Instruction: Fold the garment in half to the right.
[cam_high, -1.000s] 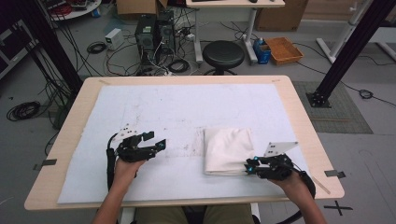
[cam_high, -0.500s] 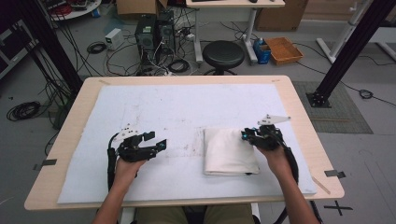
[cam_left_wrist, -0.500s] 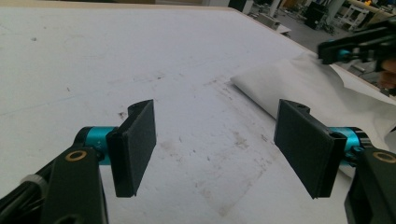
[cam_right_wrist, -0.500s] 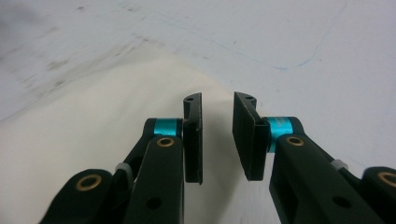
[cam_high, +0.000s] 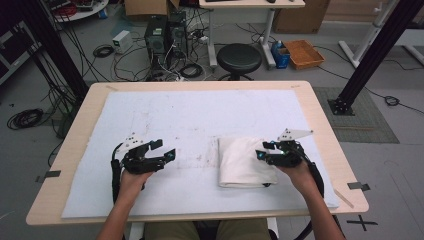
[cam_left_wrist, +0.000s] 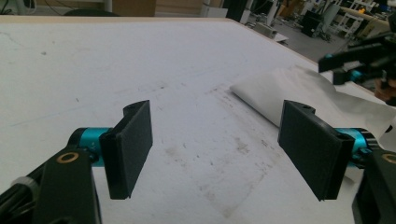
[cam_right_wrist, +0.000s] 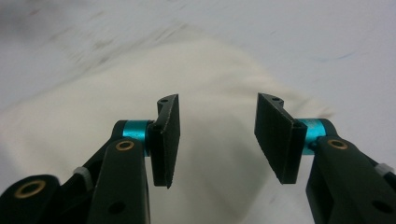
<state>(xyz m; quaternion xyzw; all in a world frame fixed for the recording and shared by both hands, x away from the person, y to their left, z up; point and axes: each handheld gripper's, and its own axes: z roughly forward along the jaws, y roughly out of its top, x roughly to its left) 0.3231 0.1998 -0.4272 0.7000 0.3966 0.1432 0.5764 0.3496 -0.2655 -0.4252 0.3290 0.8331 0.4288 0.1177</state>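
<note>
High view: both tongs, left (cam_high: 170, 154) and right (cam_high: 260, 154), gape empty; right's just opening over cloth (cam_high: 243, 161).

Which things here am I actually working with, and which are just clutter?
In the job:
- folded white cloth
- right tool, jaws just opened, above the cloth's right edge, nothing between them
- left tool, open over the mat

Lying about:
- stool
- computer towers
- orange tray
- floor cables
</note>
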